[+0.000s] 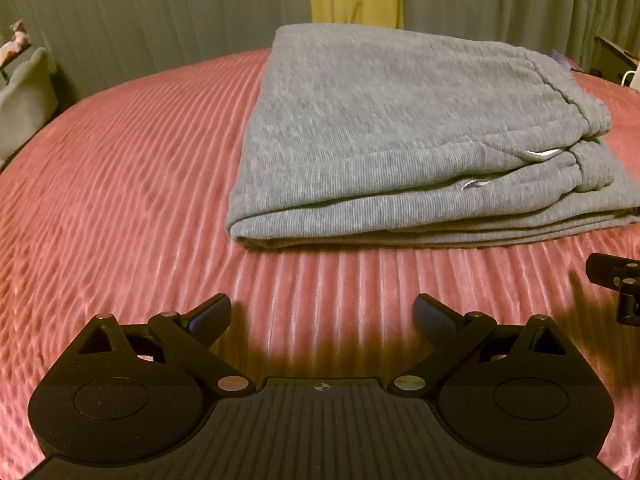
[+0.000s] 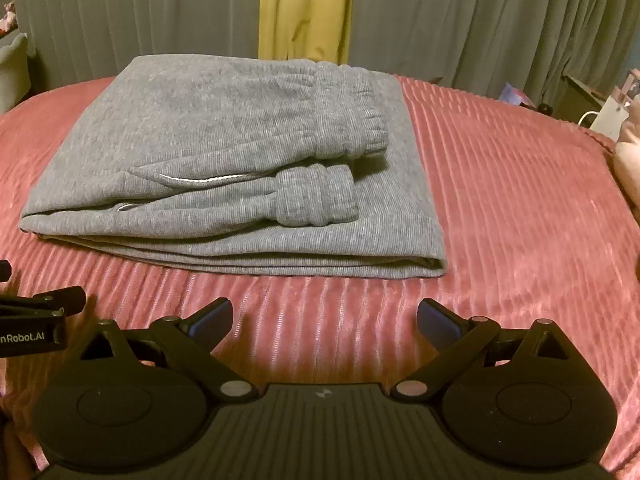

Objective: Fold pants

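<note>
The grey pants [image 1: 400,128] lie folded in a compact stack on the pink ribbed bedspread [image 1: 120,168]. In the right wrist view the pants [image 2: 224,168] show two ribbed cuffs [image 2: 316,196] lying on top at the right side. My left gripper [image 1: 322,314] is open and empty, hovering over the bedspread just in front of the stack. My right gripper [image 2: 325,318] is open and empty too, in front of the stack's near edge. Part of the right gripper shows at the right edge of the left wrist view [image 1: 616,276], and the left gripper at the left edge of the right wrist view [image 2: 36,312].
Grey curtains [image 2: 480,20] and a yellow curtain [image 2: 304,4] hang behind the bed. A pale cushion [image 1: 24,92] sits at the far left. A white bag and small items [image 2: 608,116] stand at the far right by the bed's edge.
</note>
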